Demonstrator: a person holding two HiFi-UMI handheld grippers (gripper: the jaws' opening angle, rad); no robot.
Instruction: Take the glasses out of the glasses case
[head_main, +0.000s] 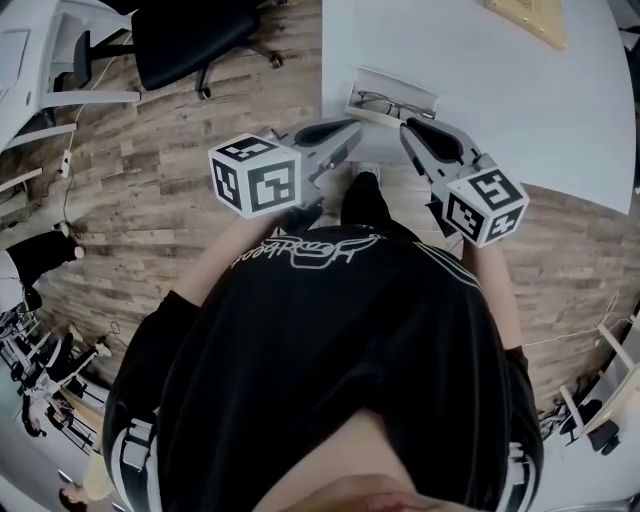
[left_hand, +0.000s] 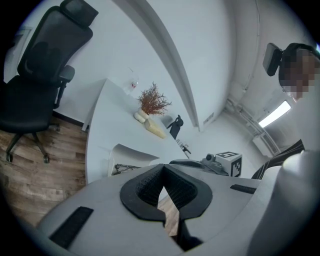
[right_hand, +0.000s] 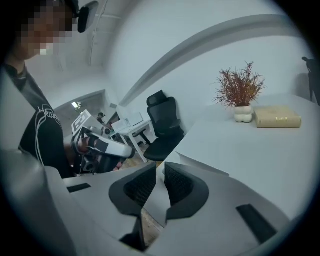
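Chair (head_main: 195, 35) far left on the wood floor, well clear of the work

Left gripper (head_main: 350, 125): tip at the near table edge, just left of the case. In its own view the pads meet at the tips, pressed together on nothing, with floor and table edge showing through the gap below them

Case (head_main: 398, 84): white, lying open near the front edge of the table (head_main: 500, 100), between the two gripper tips and slightly beyond them. Glasses (head_main: 395, 105) lie inside it, dark thin frame, apparently folded; the left gripper view shows them low in the open tray. Neither gripper touches case or glasses

Right gripper (head_main: 408, 126): tip just right of the case's near corner. In its own view the pads stand a narrow slit apart, nothing between them, only bare table seen through the gap

Box (head_main: 530, 20), tan, far right at the back of the table, not involved

Progress, judged: lid already open, so access is done. The lift itself is not begun. Left to do: widen one set of jaws, close on the frame, probably at the bridge or a temple, raise the glasses clear of the tray and set them on the table. The thin frame will likely need a light, well-centred pinch
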